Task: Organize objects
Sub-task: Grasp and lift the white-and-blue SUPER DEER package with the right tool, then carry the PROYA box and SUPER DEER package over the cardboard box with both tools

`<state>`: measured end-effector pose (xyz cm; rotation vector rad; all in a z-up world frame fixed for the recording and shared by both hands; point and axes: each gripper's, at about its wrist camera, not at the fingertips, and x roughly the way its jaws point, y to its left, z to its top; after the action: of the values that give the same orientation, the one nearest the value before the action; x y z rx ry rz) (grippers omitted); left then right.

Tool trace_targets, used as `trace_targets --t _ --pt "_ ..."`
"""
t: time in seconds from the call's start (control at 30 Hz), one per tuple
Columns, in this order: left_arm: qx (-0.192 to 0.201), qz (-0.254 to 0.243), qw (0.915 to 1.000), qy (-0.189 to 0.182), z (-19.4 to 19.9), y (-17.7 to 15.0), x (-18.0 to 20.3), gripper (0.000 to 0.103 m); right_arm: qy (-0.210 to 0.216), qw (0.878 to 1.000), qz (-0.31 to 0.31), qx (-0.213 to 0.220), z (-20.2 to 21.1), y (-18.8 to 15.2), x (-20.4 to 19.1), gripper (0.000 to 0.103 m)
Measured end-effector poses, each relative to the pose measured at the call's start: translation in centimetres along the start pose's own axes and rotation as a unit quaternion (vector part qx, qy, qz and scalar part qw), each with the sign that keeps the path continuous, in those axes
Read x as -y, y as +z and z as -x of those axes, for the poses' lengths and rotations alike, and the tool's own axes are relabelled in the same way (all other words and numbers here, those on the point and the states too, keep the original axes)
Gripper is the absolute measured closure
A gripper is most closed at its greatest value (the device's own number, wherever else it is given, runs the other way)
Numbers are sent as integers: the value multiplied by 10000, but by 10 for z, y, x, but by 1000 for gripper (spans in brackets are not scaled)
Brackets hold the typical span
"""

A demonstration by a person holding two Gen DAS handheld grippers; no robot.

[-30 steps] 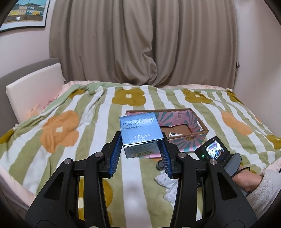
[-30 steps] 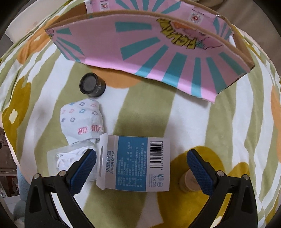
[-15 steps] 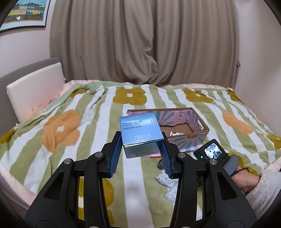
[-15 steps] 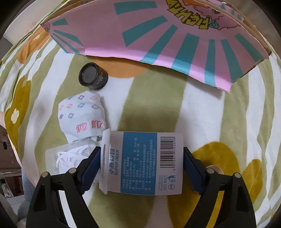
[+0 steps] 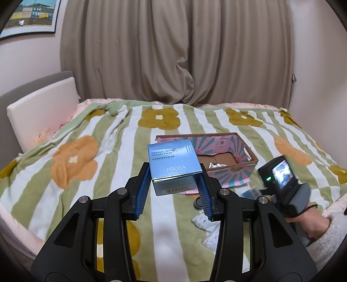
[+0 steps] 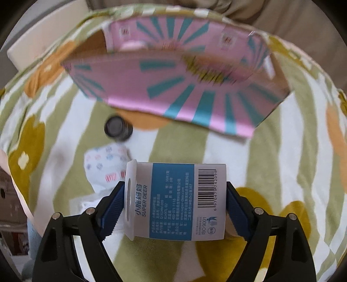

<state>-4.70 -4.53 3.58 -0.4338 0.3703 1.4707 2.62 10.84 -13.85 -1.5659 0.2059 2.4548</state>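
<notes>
2 items in hand, both clear of the bed [image 5: 108,156].
Item 1: blue cream box [image 5: 174,166], clamped in left gripper [image 5: 175,191], held above the blanket short of the pink carton [image 5: 251,159].
Item 2: white-and-blue packet [image 6: 176,200], clamped between the pads of right gripper [image 6: 175,209], just before the carton's near wall.
Step, as judged: carrying to carton.
Next move calls for: clearing the near wall, then releasing inside.
Left on bed: black jar [image 6: 118,129], sock [image 6: 106,163].

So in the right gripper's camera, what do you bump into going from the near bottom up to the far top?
Right gripper clamping the blue-and-white packet → flowery white sock → black round lid → pink box → curtain.
</notes>
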Motion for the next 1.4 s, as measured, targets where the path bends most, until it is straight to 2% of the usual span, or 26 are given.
trace_targets --t 0.1,0.13,0.27,0.5,0.6,1.0,1.17,1.4 --pt "1 0 10000 -20 0 0 0 65 36 9996 -63 265 28 -1 -2 19" --pt "-2 -15 10000 -53 -1 0 1 65 40 9993 -85 359 34 16 -4 19" --pt "-18 -27 10000 -92 -4 -1 5 65 -5 9958 -137 906 74 27 -4 19" --pt "-90 -56 9998 -173 -14 1 12 65 -182 9799 -247 1972 145 25 -11 19" --pt "-105 -73 9997 -194 -16 1 14 65 -313 9734 -302 2250 169 19 -13 19" --pt "-165 -221 9993 -247 -24 5 18 65 -556 9735 -258 2203 170 18 -11 19" --pt "-268 -240 9986 -378 -37 13 17 65 -576 9739 -235 2183 166 28 -8 19" --pt "-451 -374 9961 -666 -68 34 17 65 -391 9755 -19 2164 162 54 -9 19"
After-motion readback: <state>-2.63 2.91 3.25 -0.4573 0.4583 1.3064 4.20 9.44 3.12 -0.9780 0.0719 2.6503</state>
